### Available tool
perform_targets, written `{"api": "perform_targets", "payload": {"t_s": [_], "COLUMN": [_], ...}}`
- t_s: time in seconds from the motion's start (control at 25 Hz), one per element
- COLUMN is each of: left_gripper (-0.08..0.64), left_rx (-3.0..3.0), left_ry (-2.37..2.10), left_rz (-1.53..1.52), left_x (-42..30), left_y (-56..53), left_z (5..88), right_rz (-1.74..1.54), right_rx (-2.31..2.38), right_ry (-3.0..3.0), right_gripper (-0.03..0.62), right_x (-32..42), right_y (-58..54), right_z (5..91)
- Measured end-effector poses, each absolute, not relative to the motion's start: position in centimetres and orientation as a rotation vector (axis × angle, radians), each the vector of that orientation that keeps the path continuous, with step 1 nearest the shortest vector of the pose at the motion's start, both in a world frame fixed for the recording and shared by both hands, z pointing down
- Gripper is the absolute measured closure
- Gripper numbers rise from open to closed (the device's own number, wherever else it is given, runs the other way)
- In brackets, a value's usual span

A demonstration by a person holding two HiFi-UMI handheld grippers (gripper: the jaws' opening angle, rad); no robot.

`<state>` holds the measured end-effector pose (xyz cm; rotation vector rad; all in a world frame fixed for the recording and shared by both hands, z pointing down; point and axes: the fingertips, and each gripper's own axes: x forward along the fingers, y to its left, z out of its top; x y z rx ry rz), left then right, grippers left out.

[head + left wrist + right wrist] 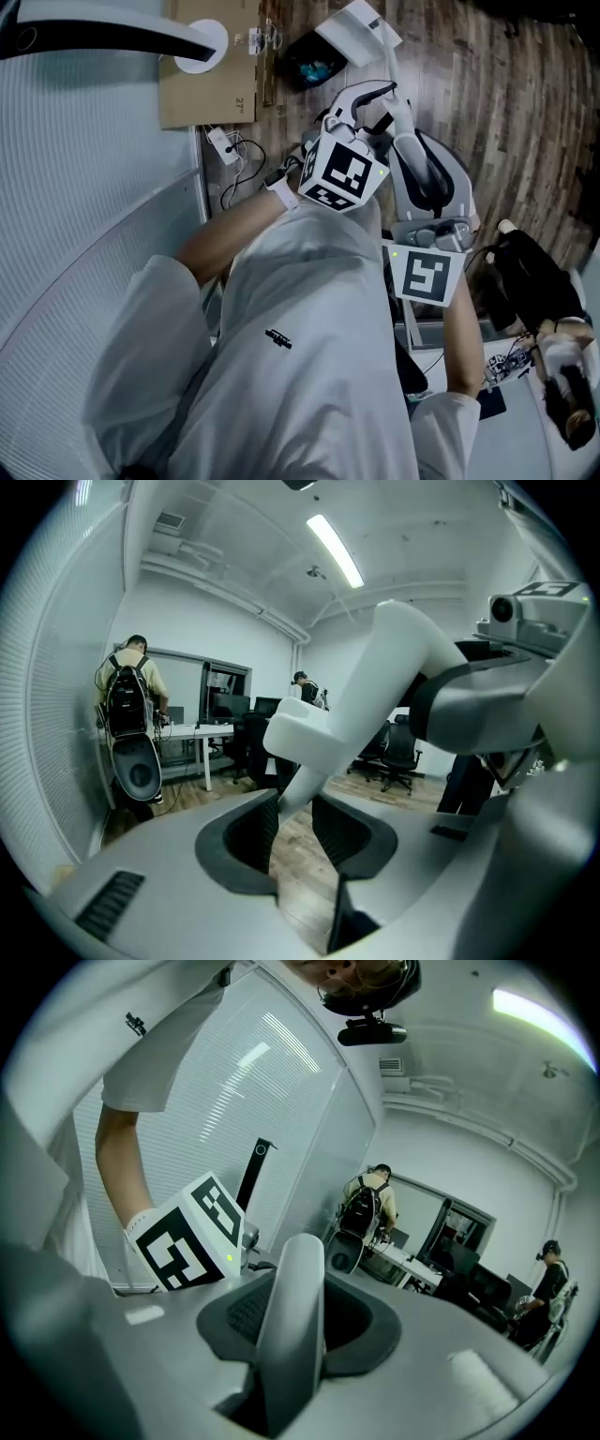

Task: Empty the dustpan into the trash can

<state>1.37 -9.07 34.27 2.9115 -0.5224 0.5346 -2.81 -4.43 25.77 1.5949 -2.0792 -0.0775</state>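
Right gripper (pixel 298 1309), nearest the body: jaws clamped on the rounded top end of the dustpan handle (pixel 387 62), a smooth, pale, thick tube standing upright between the ribbed dark pads.

Left gripper (pixel 298 810), further out: a slimmer white section of the same handle sits at the tips of its jaws, and the pads appear to bear on it. The left gripper view shows the handle widening into a blocky joint and then a thicker tube.

Governing relation: in the head view the handle's long axis runs away from the person, from the right gripper past the left to the dustpan (pixel 354 30) at the far end. The left gripper is nearer the pan and is judged to steer the tip, with the right acting as pivot.

The pan is white, hard plastic, box-shaped and angular. Its contents cannot be made out.

Trash can (pixel 302 67): dark, round-mouthed, with something blue inside. It stands on the wood-plank floor (pixel 506 103) just beside the pan, towards the right edge of the cardboard sheet (pixel 206 84). Whether the pan overhangs the can's rim cannot be determined.
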Motion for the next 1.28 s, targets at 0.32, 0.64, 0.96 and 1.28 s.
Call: {"api": "perform_targets", "payload": {"t_s": [0.32, 0.64, 0.96, 1.28], "left_gripper": [0.442, 0.443, 0.445, 0.446], "left_rx": [2.954, 2.938, 2.910, 2.887], "left_ry": [-0.292, -0.093, 0.069, 0.229], "left_rz": [0.571, 0.649, 0.740, 0.795], "left_x": [6.0, 10.9, 14.5, 17.8], "left_y": [-5.2, -2.3, 1.1, 5.0], "left_z": [35.8, 39.7, 45.9, 51.2], "right_rz": [0.006, 0.107, 0.252, 0.366], "right_rx": [1.730, 1.846, 1.941, 2.032], "right_ry": [-1.949, -1.856, -1.748, -1.649], "right_gripper": [0.471, 0.469, 0.469, 0.469], "right_x": [1.2, 6.2, 10.0, 13.8], "right_y": [-1.5, 0.0, 2.7, 5.7], "right_z": [27.2, 30.2, 36.4, 41.2]}}
